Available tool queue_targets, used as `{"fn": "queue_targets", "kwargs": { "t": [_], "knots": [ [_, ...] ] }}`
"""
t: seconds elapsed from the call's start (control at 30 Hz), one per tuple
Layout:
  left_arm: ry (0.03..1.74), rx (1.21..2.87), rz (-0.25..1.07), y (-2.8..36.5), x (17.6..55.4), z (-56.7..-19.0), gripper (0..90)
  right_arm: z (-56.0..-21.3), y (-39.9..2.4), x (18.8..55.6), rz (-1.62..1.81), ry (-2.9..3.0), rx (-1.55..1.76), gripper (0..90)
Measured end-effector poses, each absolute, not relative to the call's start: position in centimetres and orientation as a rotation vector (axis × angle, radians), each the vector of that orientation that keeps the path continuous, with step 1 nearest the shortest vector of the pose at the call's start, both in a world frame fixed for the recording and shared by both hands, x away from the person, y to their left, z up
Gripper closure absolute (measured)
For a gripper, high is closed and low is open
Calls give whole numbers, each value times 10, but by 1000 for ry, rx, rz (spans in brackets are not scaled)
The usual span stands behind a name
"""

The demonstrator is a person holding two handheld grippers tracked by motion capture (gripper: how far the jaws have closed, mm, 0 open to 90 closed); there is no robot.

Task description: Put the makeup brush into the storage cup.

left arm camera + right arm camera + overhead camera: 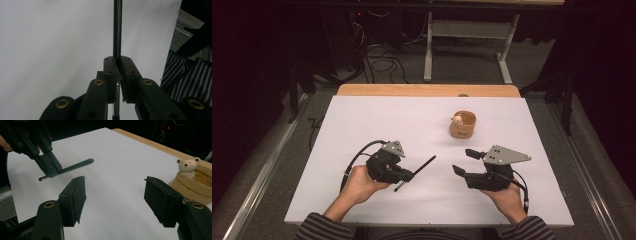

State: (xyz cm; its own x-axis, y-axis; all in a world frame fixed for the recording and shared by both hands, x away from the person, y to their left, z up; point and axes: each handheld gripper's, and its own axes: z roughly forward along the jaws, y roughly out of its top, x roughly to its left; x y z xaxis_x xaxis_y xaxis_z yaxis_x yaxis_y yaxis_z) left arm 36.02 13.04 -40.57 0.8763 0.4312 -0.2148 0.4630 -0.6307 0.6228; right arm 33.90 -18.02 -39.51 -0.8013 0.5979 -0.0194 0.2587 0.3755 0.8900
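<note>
In the high view, the left gripper [406,175] sits in the lower left of centre on the white surface [362,125], its jaws pinching a thin black rod [416,172] that slants up and to the right, its far end clear of the gripper. The left gripper view shows what the high view cannot: the jaws pressed flat against the rod's shaft, which runs straight up the frame, with a striped sleeve [185,75] at the right edge. The right gripper [463,161], lower right of centre, has its jaws spread with nothing between them. Its own view reveals a small bear figurine [187,167] in the tan wooden holder [462,125] near the gripper, at the far right. Both hands grasp the gripper bodies from below, forearms entering at the bottom edge.
</note>
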Motion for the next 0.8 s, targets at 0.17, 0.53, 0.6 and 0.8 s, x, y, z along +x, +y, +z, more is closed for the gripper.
{"fn": "queue_targets", "kwargs": {
  "t": [0.17,0.53,0.6,0.8],
  "knots": [
    [635,2347,-55,128,360,-406,834,-395,-169,341,1386,2330,723,367],
    [624,2366,-64,124,360,-407,834,-391,-143,345,1379,2374,659,378],
    [623,2367,-65,124,360,-407,834,-391,-138,345,1382,2383,644,380],
    [624,2372,-72,123,360,-408,834,-392,-124,347,1376,2410,612,386]
  ]
}}
